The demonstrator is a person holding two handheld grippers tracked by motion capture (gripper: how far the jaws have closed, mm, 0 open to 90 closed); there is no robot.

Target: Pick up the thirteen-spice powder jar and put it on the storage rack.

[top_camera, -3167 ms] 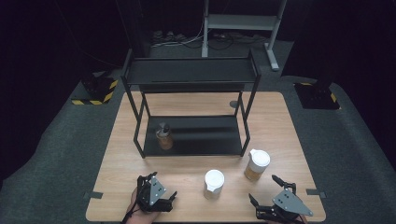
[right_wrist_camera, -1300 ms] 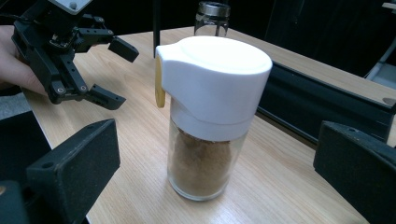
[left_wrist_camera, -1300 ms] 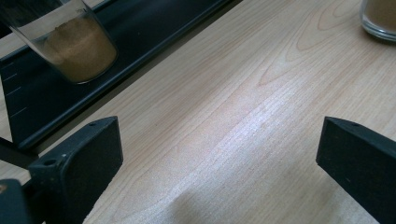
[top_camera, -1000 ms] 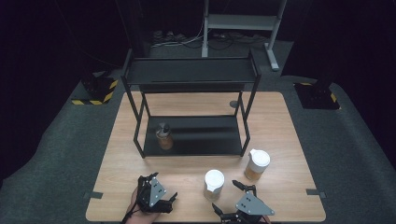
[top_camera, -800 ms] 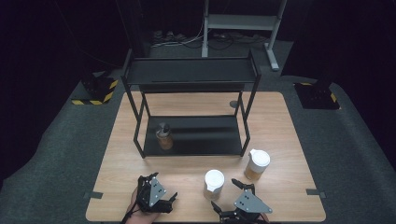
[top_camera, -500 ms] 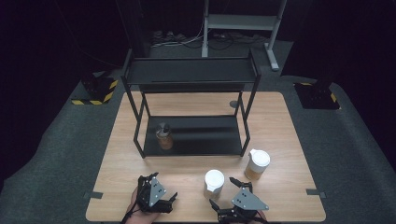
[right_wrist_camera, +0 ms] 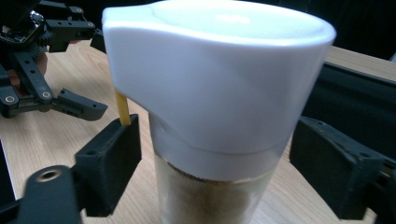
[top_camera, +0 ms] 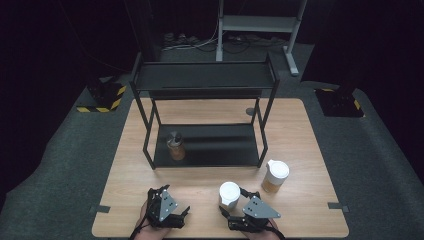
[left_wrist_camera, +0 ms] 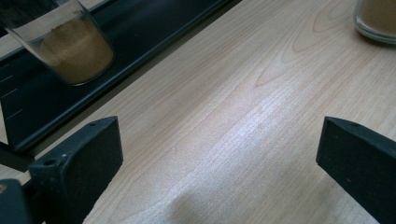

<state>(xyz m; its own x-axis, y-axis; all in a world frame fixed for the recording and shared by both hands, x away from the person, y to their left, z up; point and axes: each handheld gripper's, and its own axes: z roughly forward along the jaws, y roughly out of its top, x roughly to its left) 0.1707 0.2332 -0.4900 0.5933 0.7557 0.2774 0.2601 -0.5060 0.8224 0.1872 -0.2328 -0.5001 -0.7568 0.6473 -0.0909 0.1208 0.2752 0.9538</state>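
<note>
No readable text, label, brand, number or sign on anything here.

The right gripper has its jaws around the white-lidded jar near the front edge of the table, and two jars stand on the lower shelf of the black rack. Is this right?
Not quite. The high view shows one jar on the lower shelf of the black rack, not two; the other white-lidded jar stands on the table beside the rack. The rest holds: the right gripper has its jaws around the white-lidded jar at the front.

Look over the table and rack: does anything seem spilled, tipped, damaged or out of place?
Nothing stands out. The three jars stand upright: one on the rack's lower shelf, one near the table's right edge, one between the right tool's jaws. No powder lies on the table.
</note>
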